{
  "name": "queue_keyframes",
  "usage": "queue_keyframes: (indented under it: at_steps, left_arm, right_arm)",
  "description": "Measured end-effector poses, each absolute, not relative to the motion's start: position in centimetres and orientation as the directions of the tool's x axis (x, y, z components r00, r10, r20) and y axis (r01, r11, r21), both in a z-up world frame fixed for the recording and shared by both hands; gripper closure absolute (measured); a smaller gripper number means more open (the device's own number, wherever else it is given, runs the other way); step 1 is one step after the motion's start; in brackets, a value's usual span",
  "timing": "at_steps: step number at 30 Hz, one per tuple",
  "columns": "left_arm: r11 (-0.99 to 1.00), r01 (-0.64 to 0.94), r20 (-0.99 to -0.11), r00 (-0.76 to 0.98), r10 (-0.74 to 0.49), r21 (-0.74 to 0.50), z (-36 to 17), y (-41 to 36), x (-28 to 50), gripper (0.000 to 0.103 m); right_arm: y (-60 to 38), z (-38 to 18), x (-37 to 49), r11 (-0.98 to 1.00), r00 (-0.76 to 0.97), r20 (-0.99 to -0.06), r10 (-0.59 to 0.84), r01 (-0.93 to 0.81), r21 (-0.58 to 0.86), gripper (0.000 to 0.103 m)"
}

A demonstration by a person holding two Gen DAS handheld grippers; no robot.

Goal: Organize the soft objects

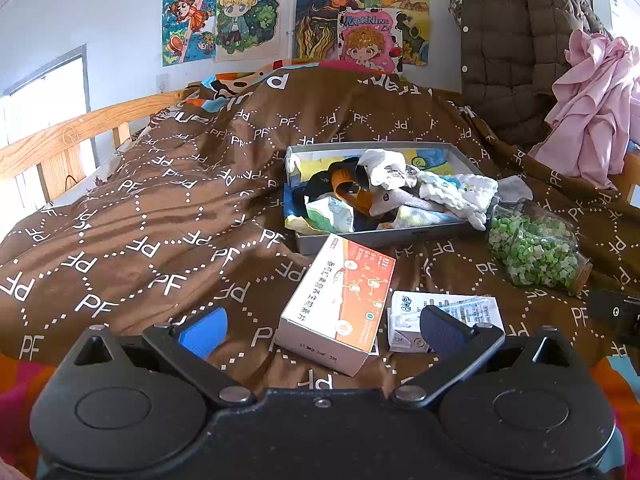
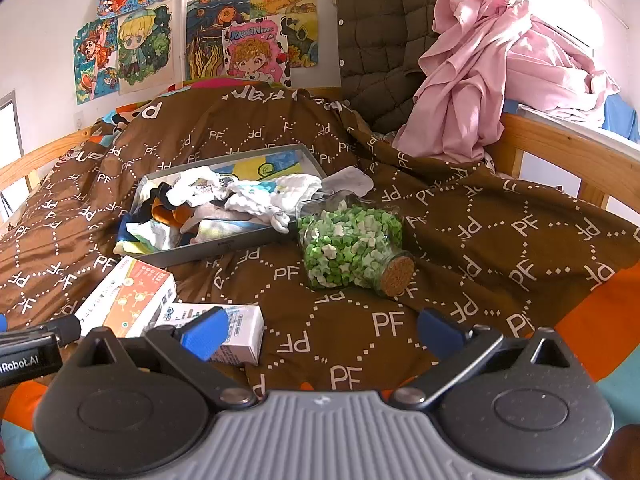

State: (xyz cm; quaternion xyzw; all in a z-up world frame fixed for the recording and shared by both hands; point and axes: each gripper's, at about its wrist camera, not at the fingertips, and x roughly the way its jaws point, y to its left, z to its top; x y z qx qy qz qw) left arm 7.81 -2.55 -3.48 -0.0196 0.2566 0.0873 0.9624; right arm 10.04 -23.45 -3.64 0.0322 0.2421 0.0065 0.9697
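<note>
Both claws wide apart, holding nothing: left claw hovers over the orange box, right claw over the brown quilt. Socks and cloths sit piled in the grey tray on the bed, one white cloth draping over its rim. Jar of green stars lies just beside the tray.

a glass jar of green paper stars is lying on the brown bedspread; just left of the jar, an orange box and a white box are resting.
</note>
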Motion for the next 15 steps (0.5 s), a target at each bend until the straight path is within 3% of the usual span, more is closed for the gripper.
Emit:
queue_keyframes:
  at_steps: [15]
  left_arm:
    - [0.984,-0.178,-0.499,0.852,0.158,0.007,-3.47,-2.51,7.87,0.001]
  right_arm:
    - [-23.42,-3.78,10.02,0.998,0.881,-0.472,0.029,0.002,0.065,0.0]
